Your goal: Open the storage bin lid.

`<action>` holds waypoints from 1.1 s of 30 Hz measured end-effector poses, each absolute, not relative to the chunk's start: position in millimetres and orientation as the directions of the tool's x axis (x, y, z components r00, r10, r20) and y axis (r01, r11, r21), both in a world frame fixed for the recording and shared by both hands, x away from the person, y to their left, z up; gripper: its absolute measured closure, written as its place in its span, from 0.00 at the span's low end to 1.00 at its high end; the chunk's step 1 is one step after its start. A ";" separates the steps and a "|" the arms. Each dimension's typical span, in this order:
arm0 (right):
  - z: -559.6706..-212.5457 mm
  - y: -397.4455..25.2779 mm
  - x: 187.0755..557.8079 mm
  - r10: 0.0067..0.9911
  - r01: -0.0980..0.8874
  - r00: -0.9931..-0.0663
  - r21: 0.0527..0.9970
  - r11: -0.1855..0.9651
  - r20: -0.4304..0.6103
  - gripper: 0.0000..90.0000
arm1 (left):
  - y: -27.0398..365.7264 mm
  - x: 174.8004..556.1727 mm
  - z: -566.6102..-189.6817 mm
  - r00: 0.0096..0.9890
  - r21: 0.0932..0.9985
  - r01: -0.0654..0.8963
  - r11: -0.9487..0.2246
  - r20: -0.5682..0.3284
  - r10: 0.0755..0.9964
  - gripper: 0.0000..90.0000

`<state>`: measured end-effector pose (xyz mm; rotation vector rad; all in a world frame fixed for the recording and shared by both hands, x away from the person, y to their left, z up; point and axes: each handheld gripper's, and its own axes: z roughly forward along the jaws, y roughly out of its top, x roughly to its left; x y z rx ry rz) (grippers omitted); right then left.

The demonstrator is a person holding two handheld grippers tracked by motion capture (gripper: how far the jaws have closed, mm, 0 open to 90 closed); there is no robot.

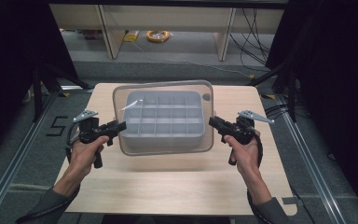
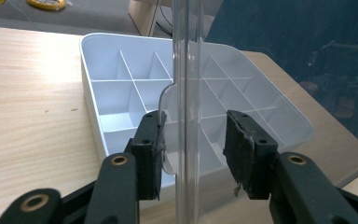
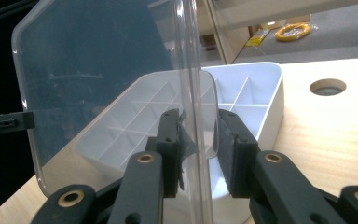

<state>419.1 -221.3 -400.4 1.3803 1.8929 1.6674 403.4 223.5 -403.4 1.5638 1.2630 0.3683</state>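
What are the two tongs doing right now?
Left tongs: open, jaws either side of the clear lid's edge, not squeezing it.
Right tongs: open, astride the lid's other edge.

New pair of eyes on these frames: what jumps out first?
The clear lid, hanging above the grey divided box at mid-table, with its edge between the jaws of the left gripper and the right gripper on opposite sides. In both gripper views the jaws stand apart around the lid's edge, not closed on it. Next, the box's empty grid of compartments.
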 end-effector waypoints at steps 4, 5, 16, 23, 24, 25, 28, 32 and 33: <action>-402.8 -218.5 407.9 0.766 0.495 -0.499 0.859 -0.133 0.406 0.80 | 223.4 394.1 -407.3 0.397 0.848 0.522 0.095 -0.340 0.853 0.64; -404.3 -218.6 405.8 0.766 0.486 -0.504 0.864 -0.130 0.399 0.80 | 222.9 391.9 -408.6 0.398 0.849 0.520 0.091 -0.335 0.854 0.64; -419.7 -218.0 386.2 0.763 0.508 -0.489 0.849 -0.144 0.423 0.80 | 226.0 377.3 -422.4 0.403 0.837 0.539 0.092 -0.352 0.845 0.64; -429.2 -214.2 376.9 0.763 0.504 -0.502 0.855 -0.125 0.408 0.80 | 231.0 363.8 -435.3 0.400 0.823 0.562 0.085 -0.361 0.842 0.64; -429.7 -213.9 375.9 0.770 0.502 -0.498 0.856 -0.120 0.400 0.80 | 231.9 363.2 -437.0 0.402 0.822 0.563 0.083 -0.360 0.842 0.64; -430.8 -213.1 374.8 0.769 0.489 -0.507 0.864 -0.115 0.390 0.80 | 232.4 362.2 -438.7 0.398 0.820 0.566 0.082 -0.358 0.845 0.64; -431.5 -209.6 368.3 0.774 0.499 -0.504 0.861 -0.103 0.384 0.81 | 234.3 359.9 -442.3 0.395 0.813 0.577 0.080 -0.364 0.843 0.63; -436.3 -209.3 364.4 0.775 0.500 -0.506 0.861 -0.095 0.379 0.81 | 234.6 355.4 -445.6 0.398 0.811 0.581 0.077 -0.365 0.842 0.63; -437.6 -210.0 362.7 0.779 0.507 -0.499 0.857 -0.094 0.381 0.81 | 234.7 354.5 -445.9 0.397 0.809 0.583 0.079 -0.368 0.841 0.63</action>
